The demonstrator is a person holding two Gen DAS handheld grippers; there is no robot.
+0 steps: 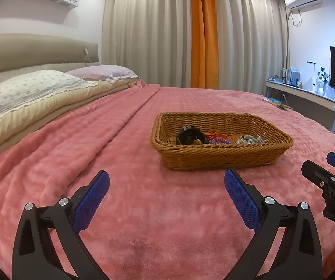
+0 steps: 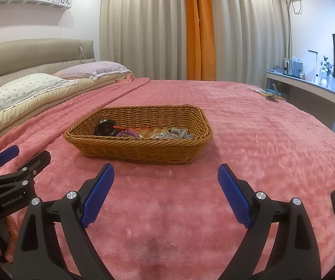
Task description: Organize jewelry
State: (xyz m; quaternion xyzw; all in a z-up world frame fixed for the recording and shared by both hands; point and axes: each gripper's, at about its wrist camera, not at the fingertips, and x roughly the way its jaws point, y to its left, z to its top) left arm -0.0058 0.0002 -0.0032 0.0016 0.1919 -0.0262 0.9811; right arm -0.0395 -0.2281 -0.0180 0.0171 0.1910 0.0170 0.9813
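Both grippers sit low over the pink fleece blanket, left gripper and right gripper each spread wide w/ nothing held. Jewelry is piled in the wicker basket just ahead, mid-bed: black watch at left, purple coil bracelet mid, silvery sparkly pieces at right. Watch prob. stiff and heaviest, so take it by the strap; the coil is light and springy; chains likely slippery, tangle-prone, fragile, so pinch small. Basket walls are low but the rim could catch fingers. Plenty of open blanket around, esp. to the right.
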